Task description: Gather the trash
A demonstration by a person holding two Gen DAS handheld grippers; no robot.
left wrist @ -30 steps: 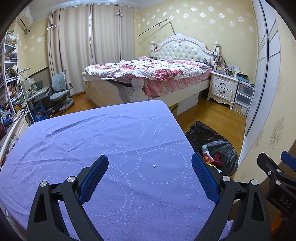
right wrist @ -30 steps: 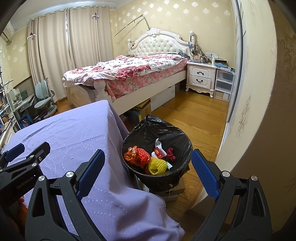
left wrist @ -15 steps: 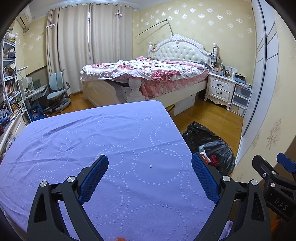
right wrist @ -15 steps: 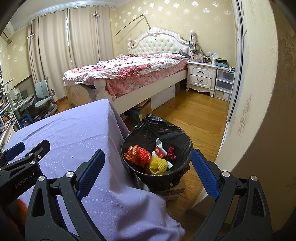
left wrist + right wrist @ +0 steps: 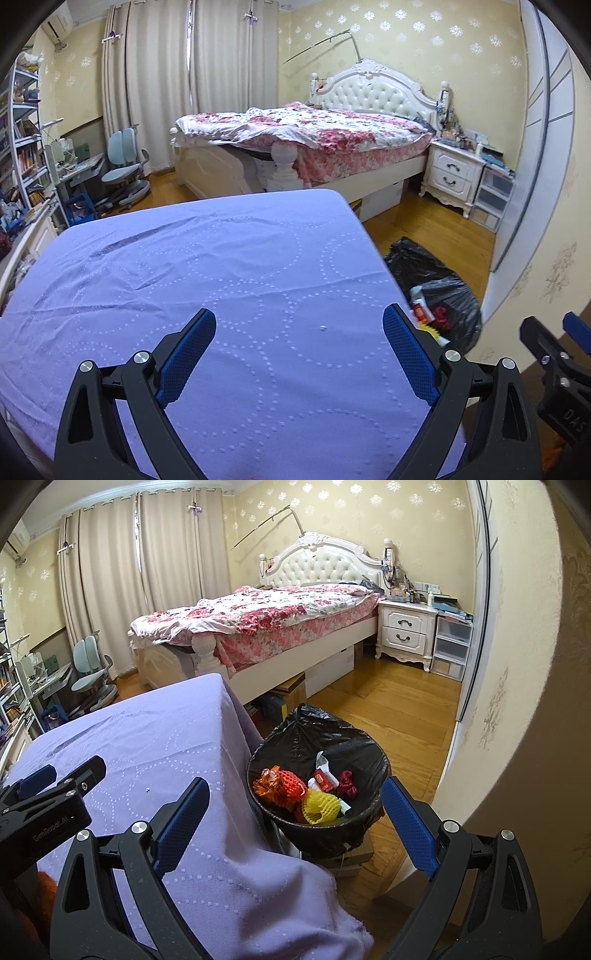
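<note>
With both the left hand-held gripper (image 5: 299, 354) and the right hand-held gripper (image 5: 295, 825) released and empty, we judge only the white crumb (image 5: 323, 327) remains on the lilac-clothed bench (image 5: 184, 266); we pinch it gently; the black-lined trash bin (image 5: 295, 734), already holding wrappers, stands just beside the bench's right edge.

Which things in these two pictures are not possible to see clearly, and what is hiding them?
- Tiny white speck on the purple tablecloth, left wrist view: too small to identify.
- Trash bin: in the left wrist view the table edge hides most of it; in the right wrist view the foam nets cover its bottom.
- Orange object, right wrist view: covered by the left gripper, cut off by the edge.
</note>
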